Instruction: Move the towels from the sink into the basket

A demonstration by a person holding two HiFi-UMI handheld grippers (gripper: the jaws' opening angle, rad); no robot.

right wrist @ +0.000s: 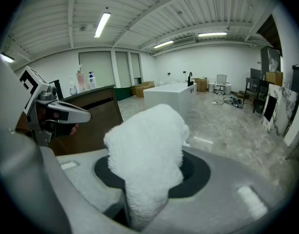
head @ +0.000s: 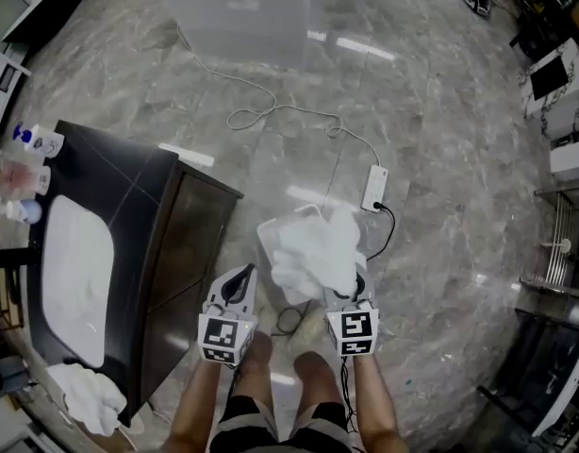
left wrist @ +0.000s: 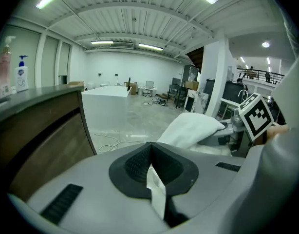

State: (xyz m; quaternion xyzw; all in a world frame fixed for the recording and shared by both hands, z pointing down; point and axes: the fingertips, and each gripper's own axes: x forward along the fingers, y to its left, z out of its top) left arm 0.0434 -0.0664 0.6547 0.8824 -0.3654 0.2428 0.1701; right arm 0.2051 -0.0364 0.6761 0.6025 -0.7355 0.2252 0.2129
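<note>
My right gripper is shut on a bunched white towel, which fills the space between its jaws in the right gripper view. The towel hangs over a white basket on the floor. My left gripper is beside it to the left, its jaws closed on a thin white strip of cloth; I cannot tell whether the strip belongs to the same towel. The white sink sits in a dark vanity at the left. Another white towel lies on the counter's near corner.
Bottles stand at the counter's far end. A power strip and its cables lie on the marble floor beyond the basket. A white block stands farther off. The person's legs are right behind the grippers.
</note>
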